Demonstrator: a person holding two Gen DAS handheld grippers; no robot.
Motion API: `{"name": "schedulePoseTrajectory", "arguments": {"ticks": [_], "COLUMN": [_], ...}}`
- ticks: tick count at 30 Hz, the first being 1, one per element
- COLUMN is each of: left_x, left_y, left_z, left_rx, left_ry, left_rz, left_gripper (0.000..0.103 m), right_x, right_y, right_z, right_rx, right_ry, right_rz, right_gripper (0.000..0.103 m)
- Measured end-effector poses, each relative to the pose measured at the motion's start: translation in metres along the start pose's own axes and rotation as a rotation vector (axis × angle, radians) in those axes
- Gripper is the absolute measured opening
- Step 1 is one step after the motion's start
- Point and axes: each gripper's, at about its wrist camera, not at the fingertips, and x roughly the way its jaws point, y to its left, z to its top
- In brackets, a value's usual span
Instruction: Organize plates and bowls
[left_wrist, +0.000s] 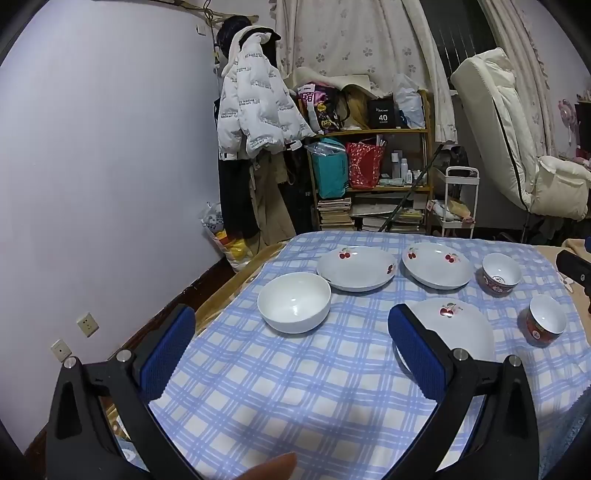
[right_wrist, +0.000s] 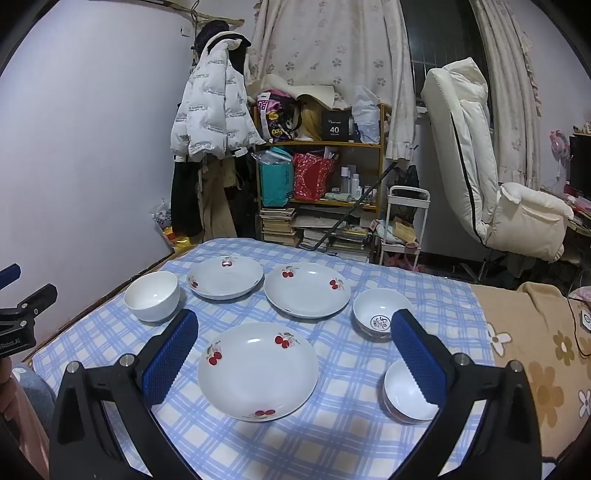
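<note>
Left claw (left_wrist: 291, 343) jaws apart, empty, above checked cloth (left_wrist: 295, 387). Right claw (right_wrist: 295, 343) jaws apart, empty, above near plate (right_wrist: 257, 371). White bowl (right_wrist: 152, 295) toward cloth's far-left corner.

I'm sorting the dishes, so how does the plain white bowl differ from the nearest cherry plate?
The plain white bowl is deep with steep sides; the nearest cherry plate is shallow and wider. The bowl has no pattern; the plate bears red cherries. Both are white, upright and empty on the checked cloth.

I count three cherry plates (right_wrist: 257, 371) (right_wrist: 306, 290) (right_wrist: 225, 277), one plain white bowl (right_wrist: 151, 295) and two red-patterned bowls (right_wrist: 380, 314) (right_wrist: 406, 395).
</note>
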Motion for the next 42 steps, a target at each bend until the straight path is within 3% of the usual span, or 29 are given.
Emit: {"name": "schedulePoseTrajectory", "arguments": {"ticks": [42], "left_x": [0.003], "left_y": [-0.001], "left_z": [-0.002], "left_rx": [0.011], "left_ry": [0.005], "left_rz": [-0.003], "left_gripper": [0.102], "right_x": [-0.009], "right_y": [-0.004], "right_z": [0.004], "right_rx": [0.000], "right_ry": [-0.033], "right_rz": [-0.002], "right_gripper": [0.103]}}
